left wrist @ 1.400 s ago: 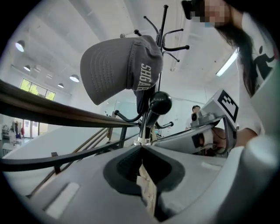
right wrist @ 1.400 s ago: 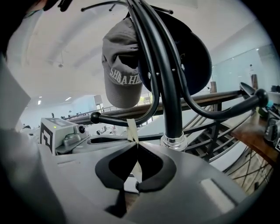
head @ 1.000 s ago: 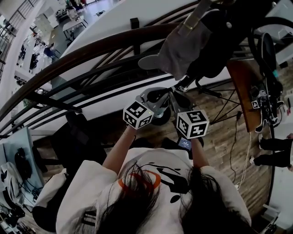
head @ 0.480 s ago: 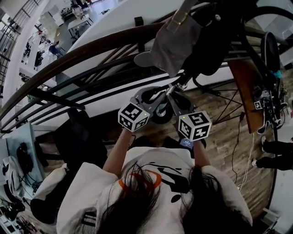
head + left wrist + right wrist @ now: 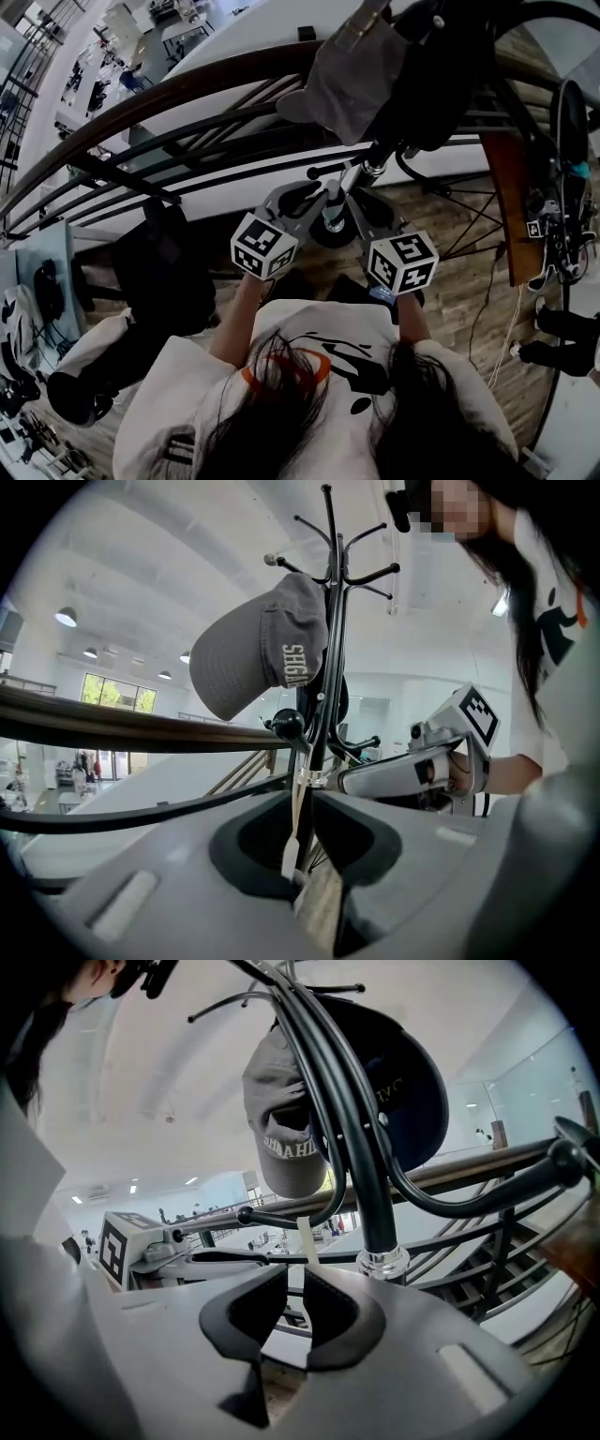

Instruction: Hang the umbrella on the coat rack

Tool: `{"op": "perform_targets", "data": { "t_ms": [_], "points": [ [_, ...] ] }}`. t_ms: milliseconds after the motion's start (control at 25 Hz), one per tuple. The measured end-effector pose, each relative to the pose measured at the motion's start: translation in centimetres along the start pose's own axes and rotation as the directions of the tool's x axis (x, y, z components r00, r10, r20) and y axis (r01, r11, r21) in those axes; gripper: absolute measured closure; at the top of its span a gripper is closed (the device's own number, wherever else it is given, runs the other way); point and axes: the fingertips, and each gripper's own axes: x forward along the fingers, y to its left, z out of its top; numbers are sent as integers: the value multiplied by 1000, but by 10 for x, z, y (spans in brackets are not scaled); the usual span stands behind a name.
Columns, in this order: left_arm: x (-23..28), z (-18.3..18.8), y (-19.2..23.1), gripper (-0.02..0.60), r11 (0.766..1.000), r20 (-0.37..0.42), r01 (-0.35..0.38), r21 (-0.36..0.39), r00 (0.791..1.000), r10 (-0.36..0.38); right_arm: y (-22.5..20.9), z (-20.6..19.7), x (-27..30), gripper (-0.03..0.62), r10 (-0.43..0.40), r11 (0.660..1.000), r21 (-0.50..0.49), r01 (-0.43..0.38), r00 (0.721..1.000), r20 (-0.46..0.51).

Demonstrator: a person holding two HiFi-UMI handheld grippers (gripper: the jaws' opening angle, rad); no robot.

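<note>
The black coat rack pole (image 5: 323,667) rises straight ahead, with a silver ring (image 5: 382,1262) low on it. A thin pale strap (image 5: 294,817) runs from beside that ring down into my left gripper (image 5: 302,878), which is shut on its lower end. In the right gripper view the same strap (image 5: 304,1237) hangs from a low knobbed hook (image 5: 281,1215), just beyond my right gripper (image 5: 292,1302), whose jaws stand a narrow slit apart with nothing between them. In the head view the left gripper (image 5: 298,199) and right gripper (image 5: 364,214) flank the pole. The umbrella's body is hidden.
A grey cap (image 5: 251,649) and a dark cap (image 5: 408,1082) hang on upper hooks (image 5: 370,574). A curved dark wooden handrail (image 5: 187,98) with black rails runs behind the rack. A brown board (image 5: 511,202), cables and stands are at the right on the wood floor (image 5: 459,272).
Both grippers have stayed at the pole; the left marker cube has drifted slightly left and down. The head view has shifted a little, so the rack and caps sit higher.
</note>
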Motion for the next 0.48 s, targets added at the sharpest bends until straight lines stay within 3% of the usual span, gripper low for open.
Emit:
{"op": "perform_targets", "data": {
  "t_ms": [240, 480],
  "points": [
    [-18, 13, -17, 529, 994, 47, -88, -58, 995, 90, 4, -4, -12, 528, 78, 997, -6, -78, 997, -16],
    [-35, 19, -40, 529, 972, 101, -200, -124, 972, 213, 11, -10, -30, 543, 181, 983, -28, -182, 983, -33]
  ]
}}
